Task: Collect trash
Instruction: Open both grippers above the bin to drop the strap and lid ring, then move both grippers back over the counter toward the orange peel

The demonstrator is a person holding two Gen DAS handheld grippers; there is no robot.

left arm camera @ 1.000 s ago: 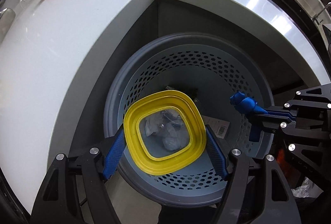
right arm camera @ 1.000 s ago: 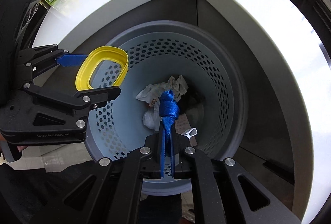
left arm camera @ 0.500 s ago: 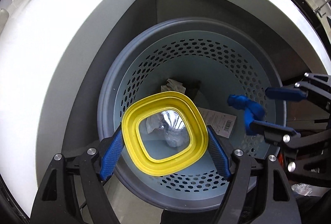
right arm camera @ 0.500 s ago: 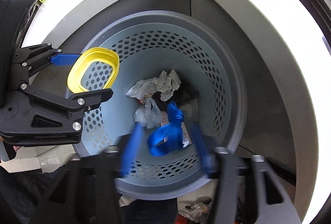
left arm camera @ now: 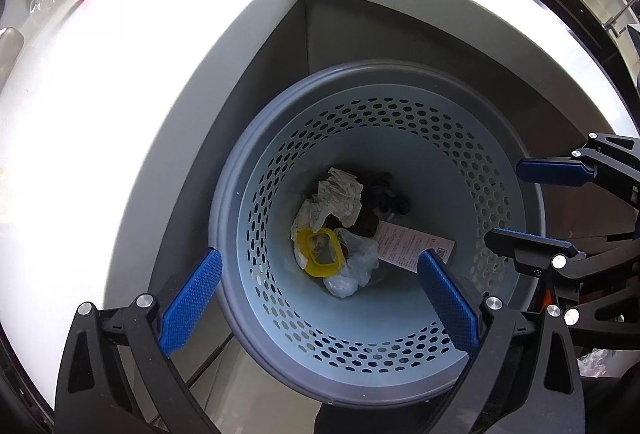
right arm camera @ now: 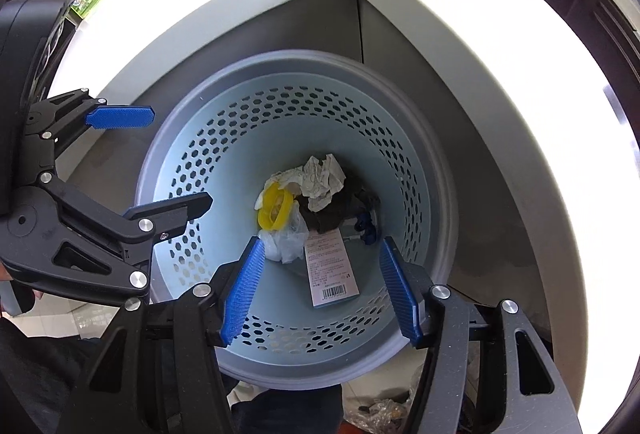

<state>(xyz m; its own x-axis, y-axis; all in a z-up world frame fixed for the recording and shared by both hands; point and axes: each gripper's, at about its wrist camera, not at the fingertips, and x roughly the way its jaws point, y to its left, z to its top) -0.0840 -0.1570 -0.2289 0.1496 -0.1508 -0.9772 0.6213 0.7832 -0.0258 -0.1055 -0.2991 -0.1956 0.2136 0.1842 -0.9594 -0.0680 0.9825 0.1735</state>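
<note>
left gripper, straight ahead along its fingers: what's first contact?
Probably the trash at the bottom of the bin: the left gripper is open above it, aimed near the clear plastic bag and yellow ring. Nothing shows between; depth unclear.

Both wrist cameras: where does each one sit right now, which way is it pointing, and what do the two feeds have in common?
Left wrist: sits on the left gripper, looking down into the trash bin; its own open blue fingers frame the bottom, the right gripper enters from the right edge.
Right wrist: sits on the right gripper, also looking down into the bin; its own open fingers show below, the left gripper at left.
Shared: bin, yellow ring, crumpled paper, barcode label, white counter.
</note>
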